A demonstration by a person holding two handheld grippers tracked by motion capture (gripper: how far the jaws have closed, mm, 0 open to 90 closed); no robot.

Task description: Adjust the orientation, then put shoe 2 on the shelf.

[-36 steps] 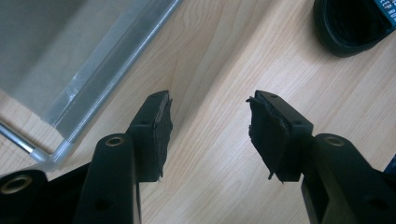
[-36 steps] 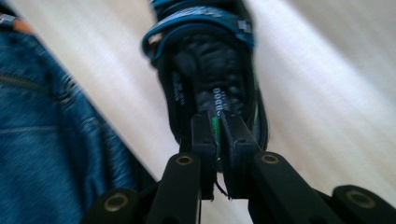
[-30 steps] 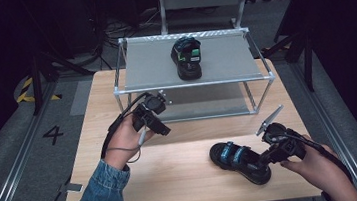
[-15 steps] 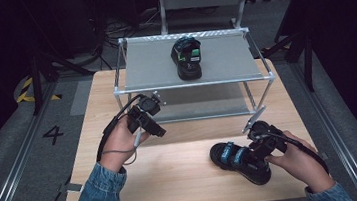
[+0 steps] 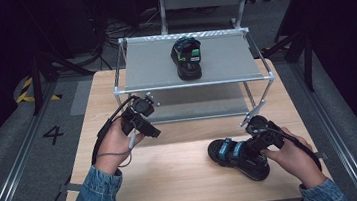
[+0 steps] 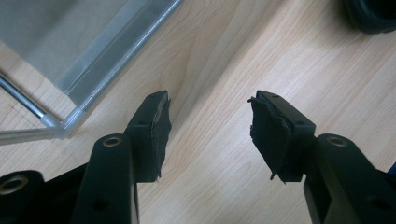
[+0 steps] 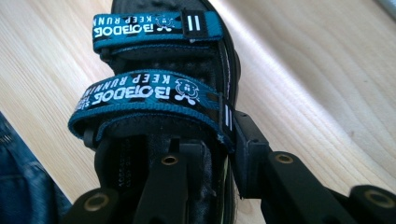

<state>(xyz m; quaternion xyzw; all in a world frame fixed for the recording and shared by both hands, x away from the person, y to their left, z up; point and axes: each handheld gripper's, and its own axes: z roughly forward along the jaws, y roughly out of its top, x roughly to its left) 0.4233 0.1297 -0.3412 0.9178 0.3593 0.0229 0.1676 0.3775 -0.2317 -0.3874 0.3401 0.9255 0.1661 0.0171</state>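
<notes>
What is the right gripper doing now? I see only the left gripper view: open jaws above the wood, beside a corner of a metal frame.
Observer: The right gripper has just been closing its jaws on the side wall of a black sandal with blue straps, one jaw inside it and one outside.
Operator: Where does this sandal lie?
Observer: Flat on the wooden table, near the person's right hand, in front of the rack.
Operator: Does the rack hold something?
Observer: Yes, a second sandal sits on its top shelf.
</notes>
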